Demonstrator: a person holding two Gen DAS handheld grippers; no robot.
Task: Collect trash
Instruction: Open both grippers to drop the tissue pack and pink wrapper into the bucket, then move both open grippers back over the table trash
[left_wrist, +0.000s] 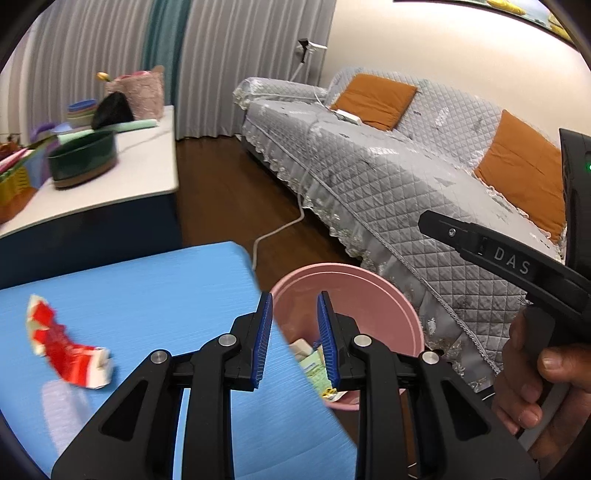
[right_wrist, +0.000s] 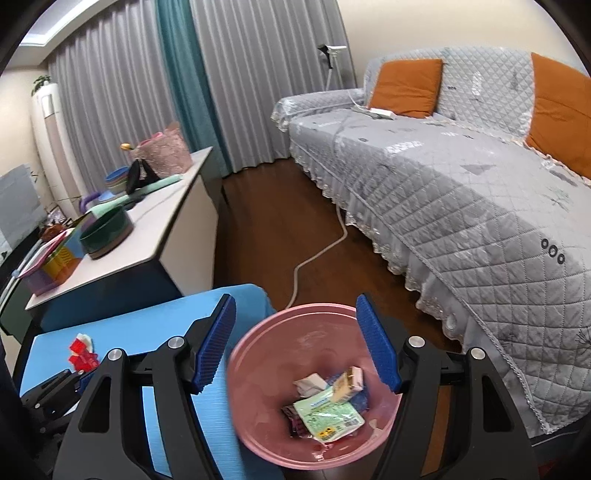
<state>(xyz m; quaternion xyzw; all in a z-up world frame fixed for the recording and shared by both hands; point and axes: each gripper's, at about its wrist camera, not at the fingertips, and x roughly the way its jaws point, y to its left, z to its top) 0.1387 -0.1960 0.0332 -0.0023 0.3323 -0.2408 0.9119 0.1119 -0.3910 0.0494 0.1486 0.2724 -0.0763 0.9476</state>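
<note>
The red-and-white crumpled wrapper (left_wrist: 66, 343) lies flat on the blue mat (left_wrist: 147, 295), its long axis running from about ten o'clock down to four o'clock in the left wrist view, the white torn end toward the lower right; any print on it is too blurred to read. In the right wrist view the same wrapper (right_wrist: 82, 352) sits at nine o'clock, well apart from the pink bin (right_wrist: 258, 369) that stands on the floor just beside the mat's edge. Inside the bin lies a heap of trash — a green-and-white packet (right_wrist: 328, 417) with small lettering I cannot make out, a tan carton (right_wrist: 349, 384) tilted against it, and a folded white scrap (right_wrist: 310, 384). The left gripper (left_wrist: 294, 339) hovers low over the mat's edge at six o'clock, its blue pads a modest gap apart with nothing between them, pointing toward the bin's (left_wrist: 369, 291) near rim. The right gripper (right_wrist: 295, 343) hangs directly above the bin's mouth, its fingers spread wide and empty. From the left camera its black body (left_wrist: 517, 258) shows at three o'clock, angled down to the left and carrying the white letters "DAS", with the person's right hand (left_wrist: 532, 376) wrapped round the handle, fingers curled. Behind, a grey quilted sofa (left_wrist: 388, 166) carries orange cushions (left_wrist: 373, 98).
</note>
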